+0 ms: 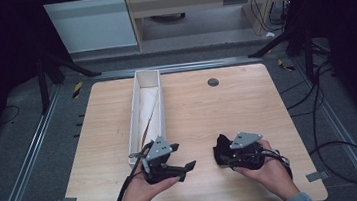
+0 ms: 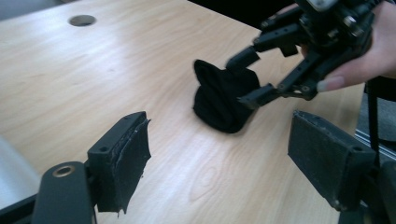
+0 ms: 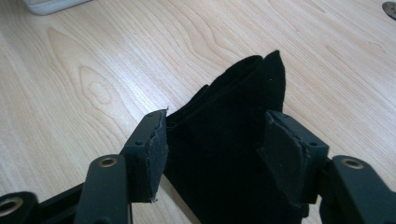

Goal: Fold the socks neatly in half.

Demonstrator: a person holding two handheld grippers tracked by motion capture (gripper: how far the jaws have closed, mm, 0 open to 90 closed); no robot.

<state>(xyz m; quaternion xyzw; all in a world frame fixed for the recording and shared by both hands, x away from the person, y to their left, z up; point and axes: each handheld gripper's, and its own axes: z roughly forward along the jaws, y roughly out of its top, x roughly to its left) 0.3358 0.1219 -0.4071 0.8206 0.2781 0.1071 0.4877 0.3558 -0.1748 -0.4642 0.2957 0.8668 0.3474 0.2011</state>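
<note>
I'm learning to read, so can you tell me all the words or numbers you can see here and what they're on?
There are none to read: the wooden table, the white box, the black cloth and both grippers, left gripper and right gripper, carry no words, labels or numbers that show.
The yellow-and-black tape on the floor is stripes, not writing.

My two handheld tools are black: the left gripper (image 1: pixel 189 167) and right gripper (image 1: pixel 221 154) each carry a grey three-cornered plate on top, brass-ringed screw holes, frayed dark pads and a trailing black cable. Bluish sleeve cuffs show at lower frame.
</note>
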